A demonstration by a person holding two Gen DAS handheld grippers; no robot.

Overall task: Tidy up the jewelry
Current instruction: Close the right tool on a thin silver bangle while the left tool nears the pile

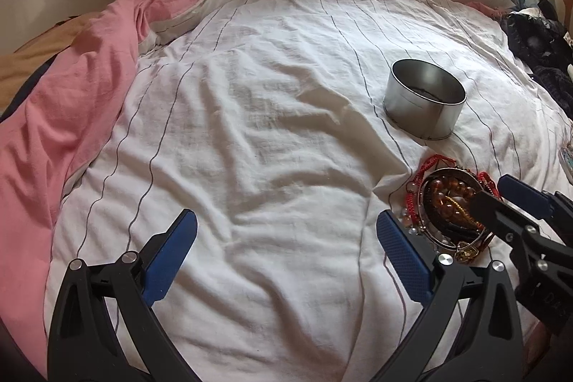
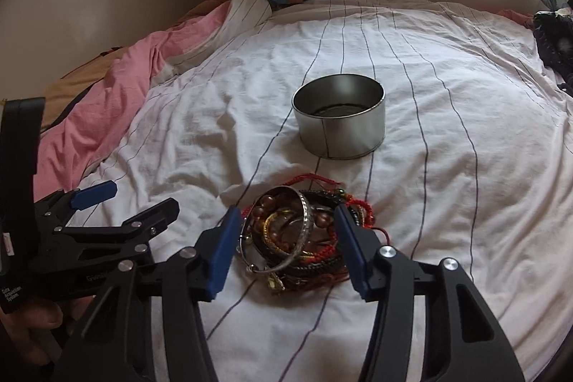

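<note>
- Two black hand-held grippers with blue pads are working over a white, dark-striped bed sheet (image 2: 447,167); a tangled pile of bangles, amber beads and red cord bracelets (image 2: 301,235) is lying at about 6 o'clock from a round, open silver metal tin (image 2: 340,127), near it but not touching.
- Right gripper (image 2: 286,249) is straddling the pile, one pad at its 9 o'clock edge and one at its 3 o'clock edge, jaws at a middling width. Whether the pads are already pressing on the jewelry cannot be told; nothing is lifted.
- Left gripper (image 1: 286,256) is hanging wide and empty over bare sheet, with the pile just beyond its right-hand finger at about 2 o'clock.
- Silver tin is standing upright, with only something dark and flat showing at its bottom, so sorting appears barely begun.
- Risk, as judged: closing on the whole tangle is likely to catch only the outer silver bangle (image 2: 283,221), letting beads and cords slip free or trail.
- Risk: red cords are interlaced with other pieces, so a lift may be dragging unwanted items along.
- Risk: soft, wrinkled bedding gives under pressure, and pads may pinch sheet fabric.
- Risk: the light tin may tip if trailing strands snag its rim.
</note>
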